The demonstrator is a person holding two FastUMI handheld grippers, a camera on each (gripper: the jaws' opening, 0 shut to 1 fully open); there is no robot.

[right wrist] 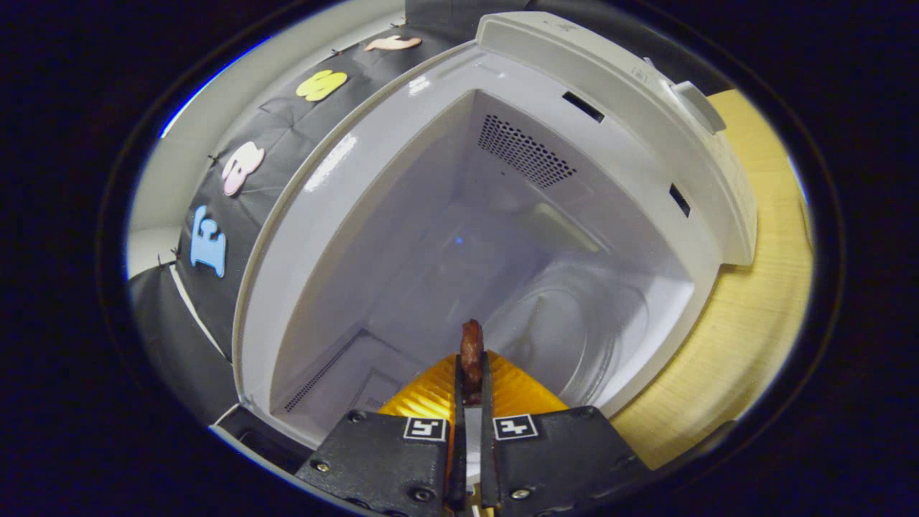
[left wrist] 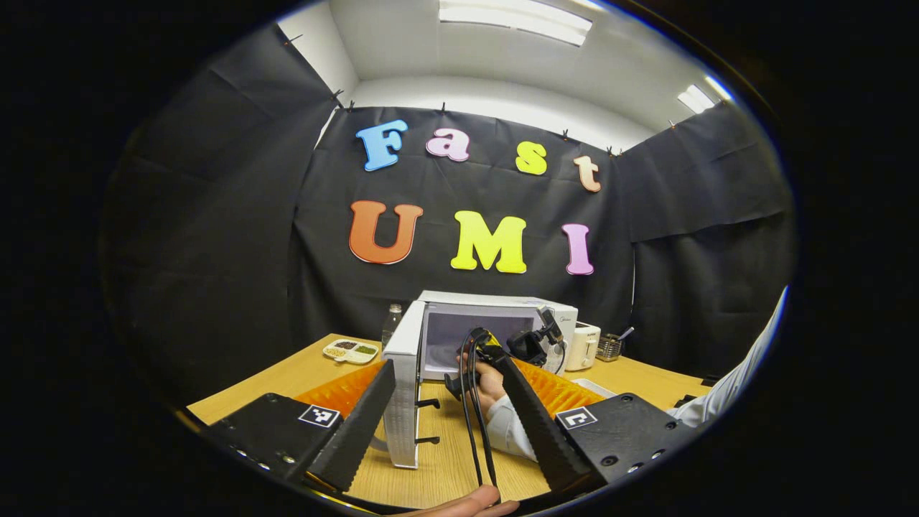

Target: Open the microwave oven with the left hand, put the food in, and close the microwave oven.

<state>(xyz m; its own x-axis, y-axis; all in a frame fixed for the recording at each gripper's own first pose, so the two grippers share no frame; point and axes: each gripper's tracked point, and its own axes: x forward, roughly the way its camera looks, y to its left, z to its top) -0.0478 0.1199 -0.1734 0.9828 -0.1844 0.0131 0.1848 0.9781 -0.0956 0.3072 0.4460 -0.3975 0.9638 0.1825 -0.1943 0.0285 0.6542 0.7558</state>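
Door (left wrist: 403, 388) stands open, my right claw (right wrist: 470, 373) pinches the food (right wrist: 472, 355) inside the microwave (right wrist: 402, 237), my left claw (left wrist: 445, 402) gapes empty; release and closing remain.

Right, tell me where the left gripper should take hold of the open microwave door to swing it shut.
Grip the microwave door at its free vertical edge, where the latch hooks stick out, coming from the table side with the left gripper open. The door stands wide open, edge-on and upright.
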